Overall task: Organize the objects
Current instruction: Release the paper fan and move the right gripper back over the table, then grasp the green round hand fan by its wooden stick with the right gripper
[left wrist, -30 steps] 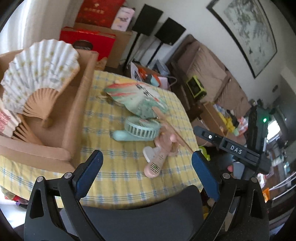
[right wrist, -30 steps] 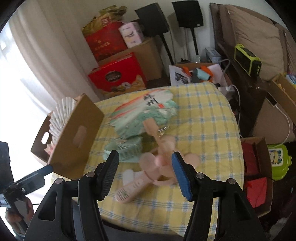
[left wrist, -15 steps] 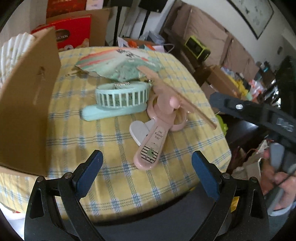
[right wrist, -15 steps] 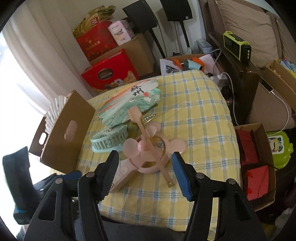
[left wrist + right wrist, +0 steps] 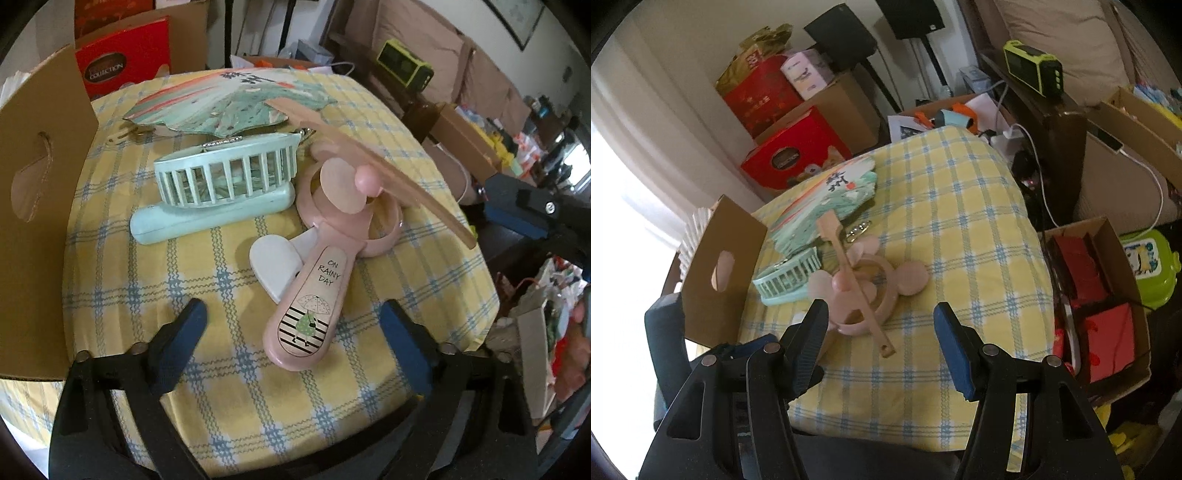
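A pink handheld fan point(image 5: 314, 291) lies on the yellow checked tablecloth point(image 5: 240, 387), its handle toward my open left gripper point(image 5: 291, 332), which hovers just in front of it. A mint handheld fan point(image 5: 221, 184) lies behind it. A paddle fan with a green painted face point(image 5: 229, 99) and wooden handle point(image 5: 373, 162) rests across the pink fan. The cardboard box point(image 5: 33, 221) stands at the left. In the right wrist view my open right gripper point(image 5: 882, 332) is above the table's near edge, close to the wooden handle's end point(image 5: 884, 349); the pink fan point(image 5: 864, 291) and the box point(image 5: 720, 269) show there too.
A white folding fan point(image 5: 692, 232) sticks out of the box. Red gift boxes point(image 5: 790, 151) and cartons stand behind the table. An open carton with red items point(image 5: 1097, 295) sits on the floor at the right, next to a dark cabinet and cables.
My left gripper has moved down and in toward the pink fan, which now looks larger. My right gripper has drawn back and up a little. Both stay open.
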